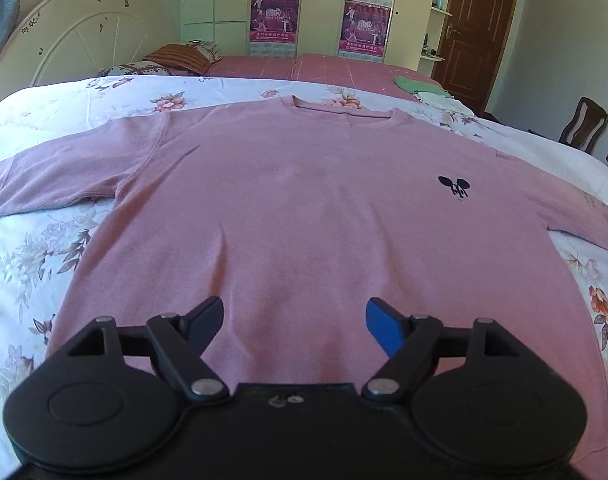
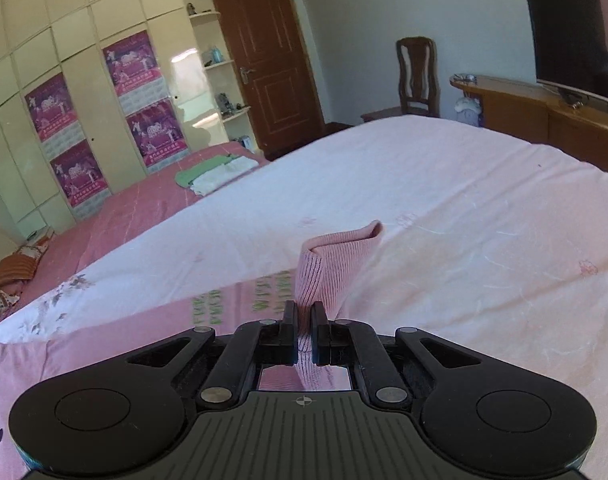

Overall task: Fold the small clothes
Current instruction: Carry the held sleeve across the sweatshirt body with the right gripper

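Observation:
A pink long-sleeved sweater (image 1: 296, 200) with a small black mouse emblem (image 1: 454, 188) lies flat, front up, on the floral bedsheet (image 1: 32, 264). My left gripper (image 1: 294, 320) hovers open over its lower middle, with nothing between the fingers. In the right wrist view my right gripper (image 2: 303, 334) is shut on the ribbed cuff (image 2: 336, 258) of the sweater's sleeve. The cuff stands up from the jaws, lifted off the bed. The sleeve's green lettering (image 2: 240, 300) shows just left of it.
A folded green and white pile (image 2: 214, 174) lies on the pink bedcover (image 2: 144, 216) at the far side. Pillows (image 1: 180, 58) rest by the white headboard (image 1: 84, 36). Wardrobes with posters, a brown door (image 2: 268, 56), a wooden chair (image 2: 418, 76) and a TV cabinet (image 2: 544, 114) surround the bed.

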{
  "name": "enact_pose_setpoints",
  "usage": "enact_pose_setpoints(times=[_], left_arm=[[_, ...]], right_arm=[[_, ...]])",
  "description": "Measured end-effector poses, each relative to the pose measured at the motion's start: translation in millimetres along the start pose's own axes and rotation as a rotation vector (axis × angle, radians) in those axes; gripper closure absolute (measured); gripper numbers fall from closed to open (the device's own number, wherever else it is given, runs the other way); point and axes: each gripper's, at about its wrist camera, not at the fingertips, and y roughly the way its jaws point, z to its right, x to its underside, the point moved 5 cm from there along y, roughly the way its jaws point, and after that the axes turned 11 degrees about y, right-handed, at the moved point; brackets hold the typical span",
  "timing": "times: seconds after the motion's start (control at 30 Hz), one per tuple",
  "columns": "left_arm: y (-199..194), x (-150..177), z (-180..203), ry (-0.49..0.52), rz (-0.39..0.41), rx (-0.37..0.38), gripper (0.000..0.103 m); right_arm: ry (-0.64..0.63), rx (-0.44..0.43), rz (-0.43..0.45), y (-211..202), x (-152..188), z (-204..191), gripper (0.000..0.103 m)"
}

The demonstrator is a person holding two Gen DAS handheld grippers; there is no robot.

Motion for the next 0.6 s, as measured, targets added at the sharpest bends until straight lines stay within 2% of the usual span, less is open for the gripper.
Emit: enact_pose_setpoints(times=[0.07,0.13,0.17,0.27,0.47,0.6], left_arm=[[0,-2,-17,0.010,0.011,0.031,0.033],[1,-3,-34,0.027,0.021,0.026,0.034],[1,-3,-44,0.033,0.029,0.024,0.034],[4,-2,-72,0.034,0.032,0.025,0.034],[8,6,-128,-0.010,0.027,0.045,0.041],[10,12,-159,-0.057,0.020,0.054,0.047]], right_arm=[[-0.051,-0.032,0.014,-7,11,-38,0.098],[-0.086,-0.077,0.014,-19,25,-74,0.098],[-0.107,-0.101,0.007,-7,33,-109,0.098],[-0.158,-0.176,-0.017,-3,65,-177,0.098],[-0.281,-0.299,-0.133,10,160,-293,0.098],[-0.367,-0.358,-0.207,12,223,-343,0.098]])
